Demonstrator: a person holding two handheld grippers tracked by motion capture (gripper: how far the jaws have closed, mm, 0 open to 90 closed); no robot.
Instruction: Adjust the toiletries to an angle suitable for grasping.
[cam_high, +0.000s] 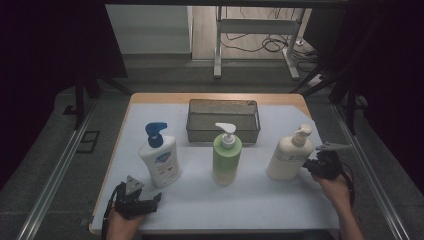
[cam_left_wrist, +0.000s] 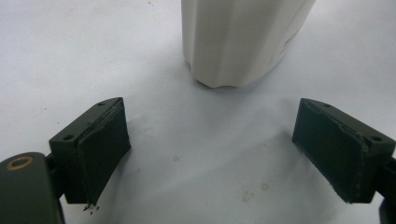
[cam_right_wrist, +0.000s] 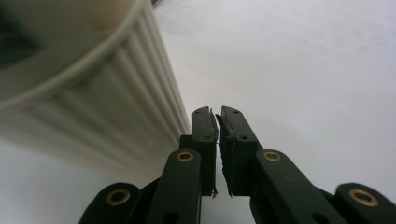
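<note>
On the right side of the white mat stands the cream pump bottle (cam_high: 289, 157), upright, its long axis vertical and its pump spout pointing right, toward the table's right edge. Its ribbed lower wall (cam_right_wrist: 116, 93) fills the left of the right gripper view, just beside the jaws. The right gripper (cam_high: 311, 166) sits at the bottle's right flank, near its lower body, with its jaws clenched together and nothing between them; the bottle lies beside them, not in them. I cannot tell whether a jaw touches the ribbed wall.

My reading is that the step in hand is the approach to this bottle, and no grasp is made yet. With the jaws pinched empty, a next move would call for either spreading them wide enough to straddle the broad body, or pushing the bottle sideways with the closed tip; a tall upright bottle pushed high could tip.

Further left stand the green pump bottle (cam_high: 226, 159) at the middle and the white bottle with the blue pump (cam_high: 160, 159). The left gripper (cam_high: 148, 202) rests near the front left of the mat, jaws released and wide, the base of that white bottle (cam_left_wrist: 243, 42) ahead of them and apart. Behind the row sits the wire mesh basket (cam_high: 223, 134).
</note>
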